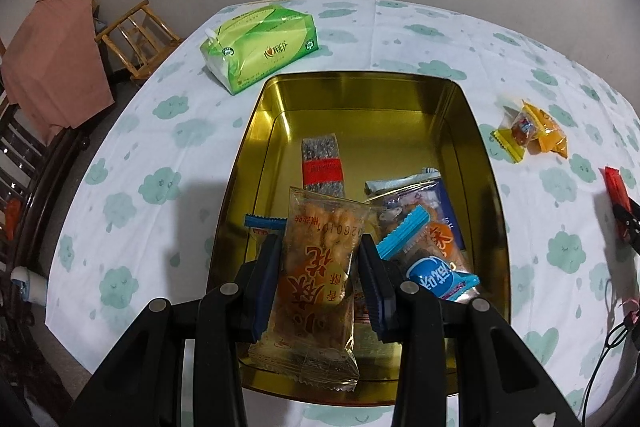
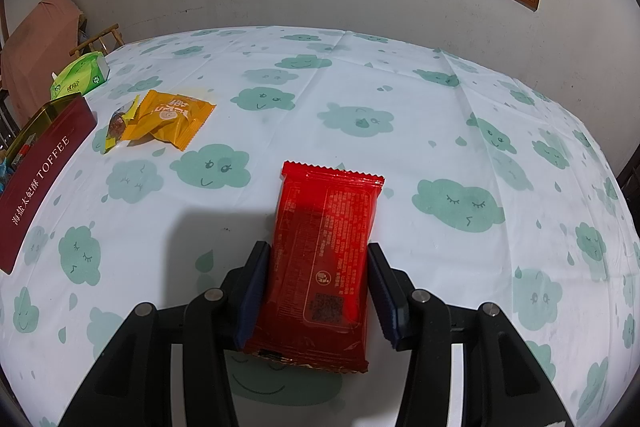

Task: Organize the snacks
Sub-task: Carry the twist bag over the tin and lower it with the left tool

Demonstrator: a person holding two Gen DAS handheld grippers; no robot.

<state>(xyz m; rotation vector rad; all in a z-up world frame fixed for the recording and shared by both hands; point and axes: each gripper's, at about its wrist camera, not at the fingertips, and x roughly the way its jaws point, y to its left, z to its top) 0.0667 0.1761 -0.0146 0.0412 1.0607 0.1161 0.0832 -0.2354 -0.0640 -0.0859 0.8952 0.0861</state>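
My left gripper (image 1: 319, 243) is shut on a clear packet of orange fried snacks (image 1: 316, 267) and holds it over the near part of an open gold tin (image 1: 256, 131). Several wrapped snacks lie in the tin, among them a dark sesame bar with a red band (image 1: 322, 163) and blue-edged packets (image 1: 424, 239). My right gripper (image 2: 317, 249) is shut on a red foil packet (image 2: 328, 227) just above the cloud-print tablecloth (image 2: 400, 99). The tin's dark red side (image 2: 44, 179) shows at the left edge of the right wrist view.
A green tissue pack (image 1: 260, 47) lies beyond the tin's far left corner. Yellow and orange snack packets (image 1: 536, 135) (image 2: 168, 119) sit on the cloth right of the tin. A wooden chair (image 1: 136, 35) and a pink cloth (image 1: 56, 63) stand past the table's left edge.
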